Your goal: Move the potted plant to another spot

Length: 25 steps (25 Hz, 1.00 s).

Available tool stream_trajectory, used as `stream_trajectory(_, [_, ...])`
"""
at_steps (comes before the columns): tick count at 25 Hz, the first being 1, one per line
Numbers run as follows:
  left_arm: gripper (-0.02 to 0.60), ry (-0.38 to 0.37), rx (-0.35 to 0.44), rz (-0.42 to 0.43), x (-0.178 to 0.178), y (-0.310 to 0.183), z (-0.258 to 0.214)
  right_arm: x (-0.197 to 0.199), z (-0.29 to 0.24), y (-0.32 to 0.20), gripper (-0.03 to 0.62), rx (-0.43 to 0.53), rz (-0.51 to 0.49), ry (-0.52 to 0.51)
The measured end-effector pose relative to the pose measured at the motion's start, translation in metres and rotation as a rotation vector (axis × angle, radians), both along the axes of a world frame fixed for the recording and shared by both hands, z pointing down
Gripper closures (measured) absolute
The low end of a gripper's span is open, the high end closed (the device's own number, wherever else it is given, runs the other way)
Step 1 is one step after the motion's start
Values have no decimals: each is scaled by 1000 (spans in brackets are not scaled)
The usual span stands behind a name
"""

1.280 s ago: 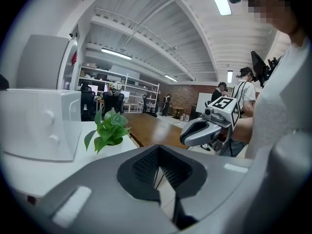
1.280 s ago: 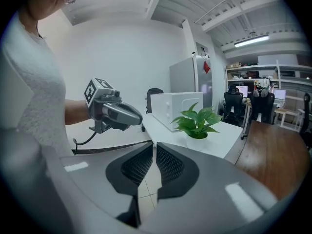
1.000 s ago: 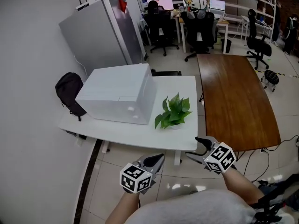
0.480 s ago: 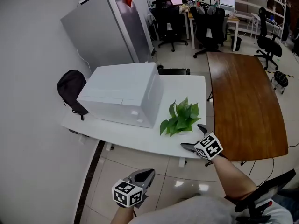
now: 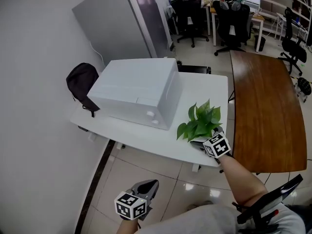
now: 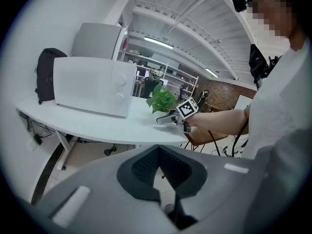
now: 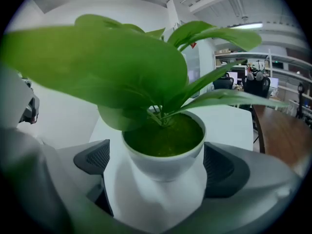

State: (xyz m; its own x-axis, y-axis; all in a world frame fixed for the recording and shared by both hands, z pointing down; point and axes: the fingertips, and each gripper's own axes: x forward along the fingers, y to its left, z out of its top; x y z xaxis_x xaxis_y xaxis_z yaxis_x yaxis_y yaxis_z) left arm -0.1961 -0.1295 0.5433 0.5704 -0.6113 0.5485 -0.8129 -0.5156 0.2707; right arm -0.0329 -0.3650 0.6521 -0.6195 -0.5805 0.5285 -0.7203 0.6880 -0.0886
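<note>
The potted plant (image 5: 202,123), green leaves in a small white pot (image 7: 163,162), stands near the front right corner of the white table (image 5: 146,138). My right gripper (image 5: 207,136) reaches over the table edge and is open, its jaws having just been opening. The pot sits between its dark pads (image 7: 92,157), which stand apart from it on both sides. My left gripper (image 5: 150,185) hangs low over the floor in front of the table, shut and with nothing in it. In the left gripper view the plant (image 6: 163,100) and the right gripper (image 6: 165,118) show ahead.
A white microwave-like box (image 5: 139,91) fills the table left of the plant. A black backpack (image 5: 83,82) hangs at the table's left end. A brown wooden table (image 5: 265,111) adjoins on the right. A grey cabinet (image 5: 122,28) and office chairs (image 5: 234,23) stand behind.
My right gripper has moved from below the table's front edge up to the plant, and its jaws have spread around the pot. The left gripper has sunk lower and nearer my body.
</note>
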Motion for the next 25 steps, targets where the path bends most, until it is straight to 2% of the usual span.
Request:
stream_trajectory(4, [587, -6, -7, -42, -13, 2, 2, -5, 8, -11, 10, 2, 5, 12])
stream_trajectory(8, [586, -3, -12, -55, -14, 0, 3, -3, 12, -15, 40, 5, 11, 30])
stream_trajectory(12, [587, -1, -10, -49, -12, -3, 4, 0, 12, -17, 118, 6, 23, 26])
stream_trajectory(25, [586, -12, -16, -31, -6, -3, 7, 0, 11, -17, 120, 18, 19, 32])
